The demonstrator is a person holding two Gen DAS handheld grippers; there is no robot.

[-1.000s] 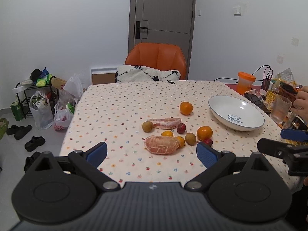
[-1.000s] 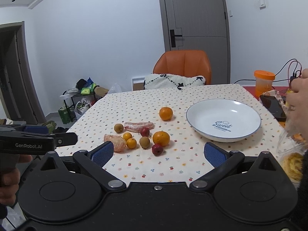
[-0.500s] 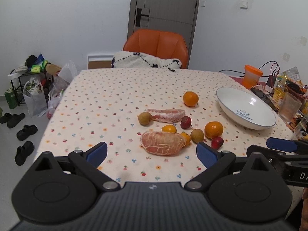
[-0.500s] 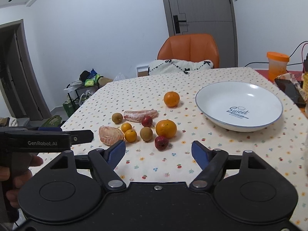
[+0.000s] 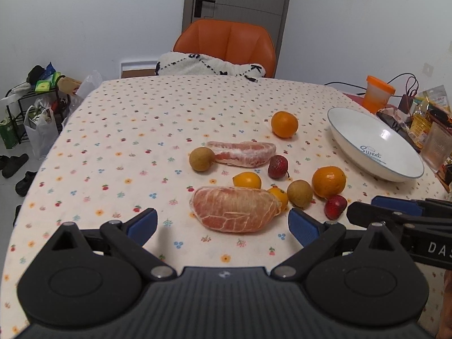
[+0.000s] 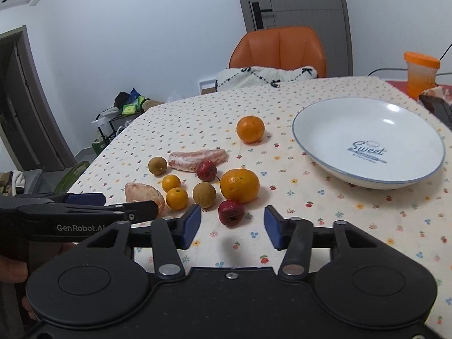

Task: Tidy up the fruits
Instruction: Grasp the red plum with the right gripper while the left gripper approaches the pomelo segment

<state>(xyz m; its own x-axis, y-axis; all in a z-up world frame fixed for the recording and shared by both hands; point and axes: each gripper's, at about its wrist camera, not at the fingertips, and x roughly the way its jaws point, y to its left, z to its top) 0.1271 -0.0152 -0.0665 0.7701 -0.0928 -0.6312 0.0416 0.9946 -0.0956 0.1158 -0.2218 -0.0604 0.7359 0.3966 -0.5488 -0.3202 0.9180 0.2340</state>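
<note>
While both grippers, left [image 5: 223, 223] and right [image 6: 232, 227], hover spread and empty, the right must close on the red fruit [image 6: 231, 212] for the plate [image 6: 333, 166].

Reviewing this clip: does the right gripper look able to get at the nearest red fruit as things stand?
Probably yes. The right gripper is open, and the red fruit lies just ahead of the gap between its fingers, with bare tablecloth before it. The large orange sits close behind, so a careful approach seems wise.

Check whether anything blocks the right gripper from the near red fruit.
Nothing visible does. The right gripper is open with the small dark red fruit just ahead of the gap; only bare dotted tablecloth lies between. The large orange sits behind it.
</note>
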